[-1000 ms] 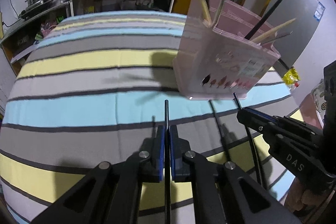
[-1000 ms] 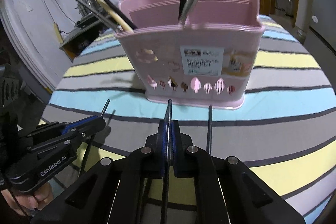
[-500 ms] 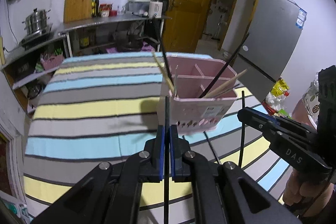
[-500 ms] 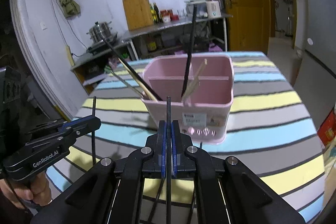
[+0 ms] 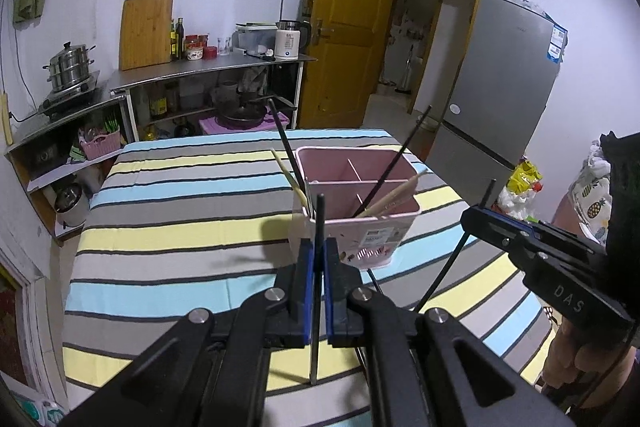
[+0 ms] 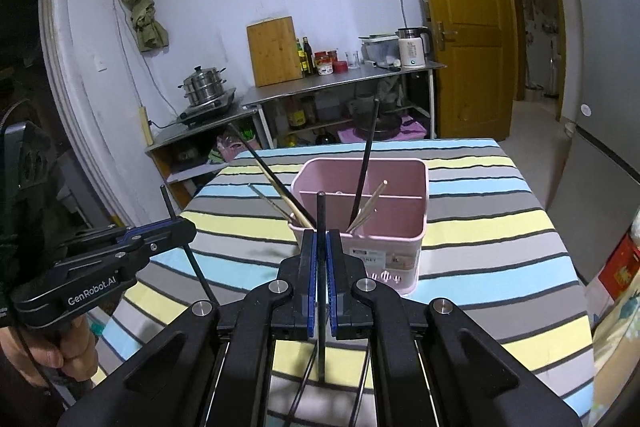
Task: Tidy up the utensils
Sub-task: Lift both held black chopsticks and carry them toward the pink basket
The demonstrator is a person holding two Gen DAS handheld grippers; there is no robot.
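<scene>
A pink utensil basket (image 5: 356, 183) (image 6: 400, 203) stands on the striped table and holds several black and wooden chopsticks. My left gripper (image 5: 316, 247) is shut on a black chopstick (image 5: 319, 215), held upright above the table, short of the basket. It shows from the side in the right wrist view (image 6: 182, 225). My right gripper (image 6: 319, 243) is shut on another black chopstick (image 6: 321, 211), also upright and short of the basket. It shows in the left wrist view (image 5: 474, 217).
The striped tablecloth (image 5: 180, 195) covers the table. More black chopsticks lie on it below my grippers (image 6: 304, 387). A steel counter (image 5: 200, 67) with pots and bottles stands behind; a fridge (image 5: 508, 75) is at the right.
Both grippers have lifted up and back from the table with their chopsticks. The basket now looks smaller and lower in both views.
</scene>
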